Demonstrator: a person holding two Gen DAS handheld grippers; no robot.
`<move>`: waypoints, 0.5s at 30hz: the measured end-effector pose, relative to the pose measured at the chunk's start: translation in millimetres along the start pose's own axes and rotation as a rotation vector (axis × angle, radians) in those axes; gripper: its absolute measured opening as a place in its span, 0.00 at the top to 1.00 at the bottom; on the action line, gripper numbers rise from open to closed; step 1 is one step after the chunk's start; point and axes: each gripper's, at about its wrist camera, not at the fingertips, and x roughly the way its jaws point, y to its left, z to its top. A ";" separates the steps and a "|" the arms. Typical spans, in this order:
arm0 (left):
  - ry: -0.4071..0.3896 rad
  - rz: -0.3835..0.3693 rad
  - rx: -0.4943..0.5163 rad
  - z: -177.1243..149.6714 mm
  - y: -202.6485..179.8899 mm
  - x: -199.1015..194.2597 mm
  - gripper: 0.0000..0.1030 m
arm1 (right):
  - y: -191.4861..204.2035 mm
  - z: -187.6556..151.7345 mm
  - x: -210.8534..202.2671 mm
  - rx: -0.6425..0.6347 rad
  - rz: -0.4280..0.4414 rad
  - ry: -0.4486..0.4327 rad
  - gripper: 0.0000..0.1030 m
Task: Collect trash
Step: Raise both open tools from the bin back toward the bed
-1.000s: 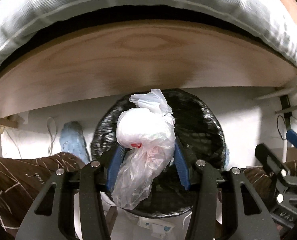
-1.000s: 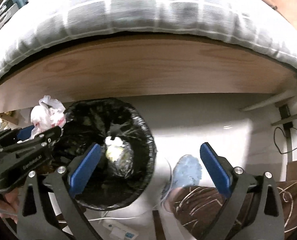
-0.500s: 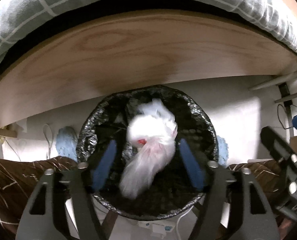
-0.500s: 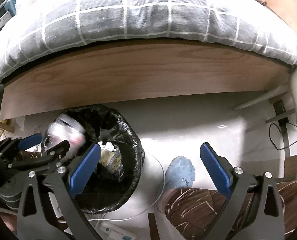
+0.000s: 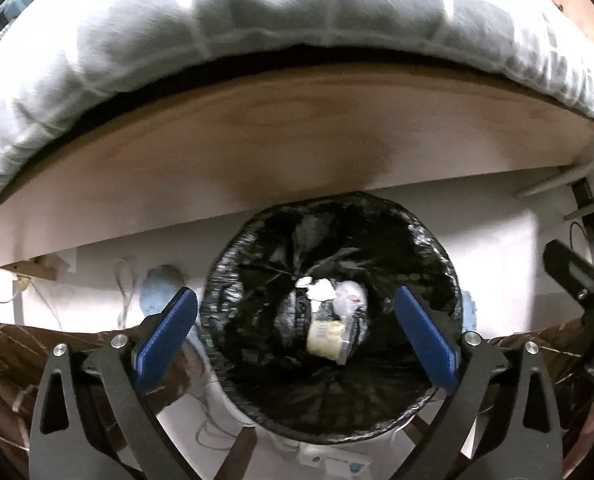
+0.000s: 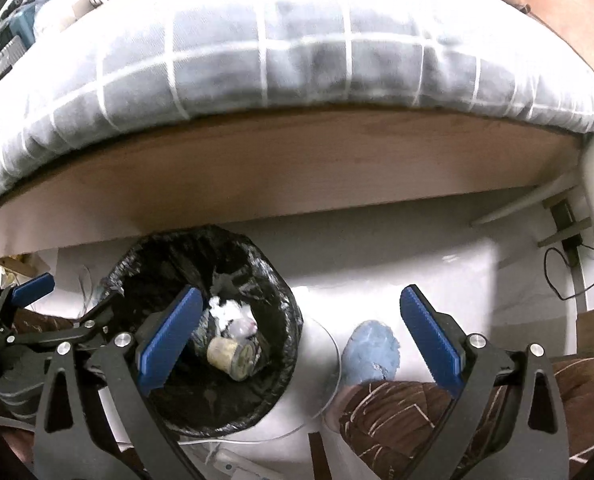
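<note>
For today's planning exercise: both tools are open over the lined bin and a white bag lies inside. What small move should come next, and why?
Probably lift the left tool up and back from the bin. Its jaws stand wide and hold nothing, and the white bag already lies at the bottom beside a pale container. The right tool is open and empty too, so more trash must be sought elsewhere.

Bin (image 5: 333, 412): on the floor, in front of the bed frame (image 5: 281, 140); mattress (image 5: 257, 12) on top of the frame
Trash (image 5: 333, 320): inside the bin — at its bottom
Slipper (image 6: 371, 354): right of the bin, beside it
</note>
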 end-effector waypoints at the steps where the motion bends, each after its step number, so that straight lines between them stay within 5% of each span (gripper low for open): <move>1: -0.013 0.004 -0.009 2.1 5.4 -5.5 0.06 | 0.3 1.5 -3.5 0.002 0.003 -0.013 0.08; 15: -0.131 0.007 -0.019 19.5 20.6 -71.8 0.06 | 11.4 27.0 -67.4 -0.037 0.006 -0.173 0.08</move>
